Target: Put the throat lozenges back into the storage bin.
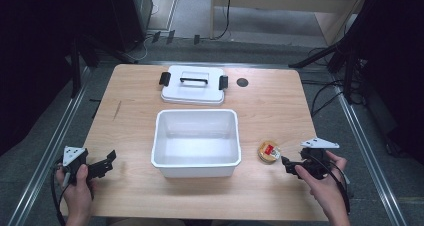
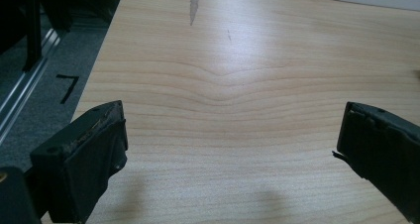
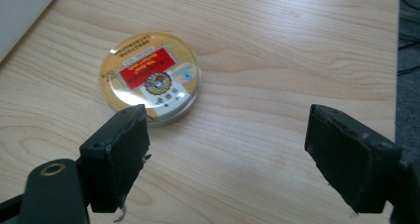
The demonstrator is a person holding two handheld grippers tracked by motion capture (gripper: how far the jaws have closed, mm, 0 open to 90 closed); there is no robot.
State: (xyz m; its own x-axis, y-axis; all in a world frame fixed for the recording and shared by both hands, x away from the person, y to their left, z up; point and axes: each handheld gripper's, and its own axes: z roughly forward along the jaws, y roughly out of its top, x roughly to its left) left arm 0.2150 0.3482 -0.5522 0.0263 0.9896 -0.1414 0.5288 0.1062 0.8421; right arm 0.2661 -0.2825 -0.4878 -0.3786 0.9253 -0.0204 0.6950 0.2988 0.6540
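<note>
Fingers [image 3: 116, 157] spread wide on both grippers, nothing pinched. Tin [image 3: 150, 76] probably light, stiff, slick-lidded, so best grabbed across the rim.

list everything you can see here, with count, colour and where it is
table: 1, light wood, fills the middle of the high view
bin: 1, white, open and empty, centre of the table
lid: 1, white with a black handle and black side clips, flat on the table beyond the bin
round tin: 1, gold with a red and white label, on the table right of the bin, just ahead of the right gripper
dark round spot: 1, black, on the tabletop right of the lid; cannot tell what it is
left gripper: 1, black, jaws open, over bare wood near the table's left front edge
right gripper: 1, black, jaws open, one jaw beside the tin
hands: 2, one on each gripper, at the bottom of the high view
</note>
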